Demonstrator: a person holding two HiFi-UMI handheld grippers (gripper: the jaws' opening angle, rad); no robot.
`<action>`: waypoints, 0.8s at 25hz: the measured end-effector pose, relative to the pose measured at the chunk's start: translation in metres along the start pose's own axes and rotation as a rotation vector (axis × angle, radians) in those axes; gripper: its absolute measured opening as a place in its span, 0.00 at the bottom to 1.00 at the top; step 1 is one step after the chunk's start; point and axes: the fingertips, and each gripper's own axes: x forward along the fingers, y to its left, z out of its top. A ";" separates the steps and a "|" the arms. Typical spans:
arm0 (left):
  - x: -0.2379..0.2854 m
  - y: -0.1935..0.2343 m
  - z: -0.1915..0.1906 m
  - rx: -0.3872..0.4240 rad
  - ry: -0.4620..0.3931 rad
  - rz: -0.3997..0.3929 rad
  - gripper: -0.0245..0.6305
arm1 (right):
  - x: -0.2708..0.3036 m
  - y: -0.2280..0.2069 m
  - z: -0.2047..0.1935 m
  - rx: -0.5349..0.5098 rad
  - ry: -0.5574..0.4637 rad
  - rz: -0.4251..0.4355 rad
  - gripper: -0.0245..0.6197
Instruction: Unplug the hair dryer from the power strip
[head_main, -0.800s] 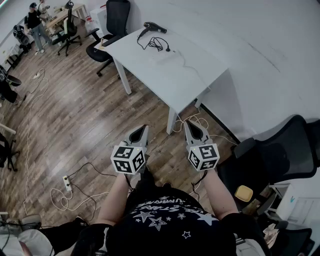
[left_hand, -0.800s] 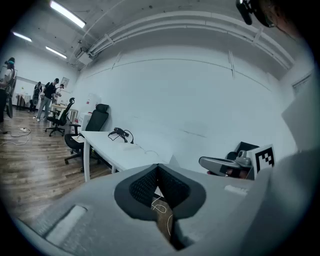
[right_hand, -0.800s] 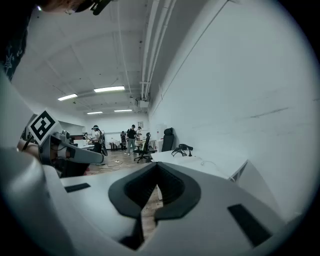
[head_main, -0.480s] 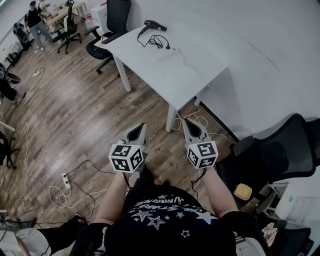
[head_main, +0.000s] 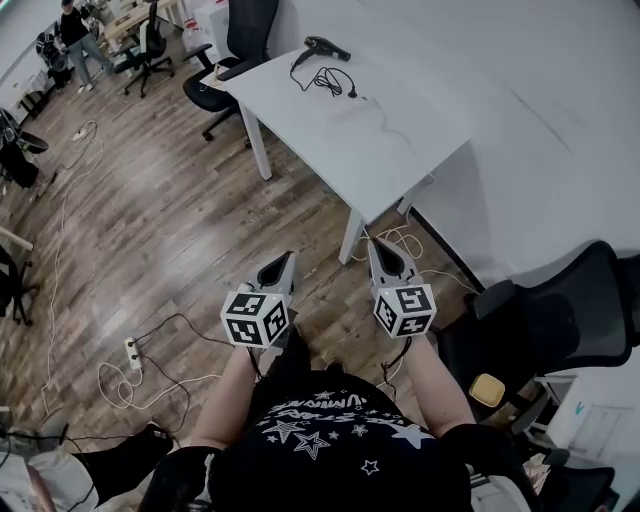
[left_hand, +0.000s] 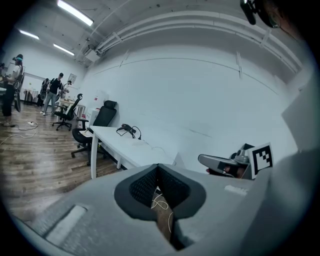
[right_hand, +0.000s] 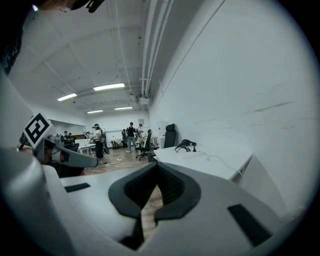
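A black hair dryer (head_main: 325, 47) lies at the far end of the white table (head_main: 400, 170), with its black cord (head_main: 330, 80) coiled beside it. The cord's plug (head_main: 352, 97) ends near a faint white power strip (head_main: 352, 113); I cannot tell whether the two are joined. Both grippers hang over the wooden floor, well short of the table. My left gripper (head_main: 282, 266) and my right gripper (head_main: 384, 254) are shut and empty. The hair dryer shows small and far off in the left gripper view (left_hand: 127, 129) and in the right gripper view (right_hand: 188, 143).
A black office chair (head_main: 240, 35) stands at the table's far end and another (head_main: 560, 320) at my right. White cables (head_main: 395, 240) lie under the table by the wall. A floor power strip (head_main: 131, 355) with loose cords lies at my left. People stand far off at upper left.
The head view has shifted, so the table and hair dryer sit slightly further right and higher in the frame. Both grippers stay shut, side by side, in much the same place.
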 end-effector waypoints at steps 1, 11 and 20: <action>0.001 0.005 0.001 -0.001 0.000 0.000 0.05 | 0.004 0.000 0.002 0.012 -0.006 -0.005 0.05; 0.022 0.083 0.050 -0.003 -0.046 -0.018 0.05 | 0.080 0.012 0.036 0.026 -0.060 -0.034 0.05; 0.033 0.148 0.070 -0.026 -0.031 -0.057 0.05 | 0.138 0.024 0.039 0.023 -0.029 -0.105 0.05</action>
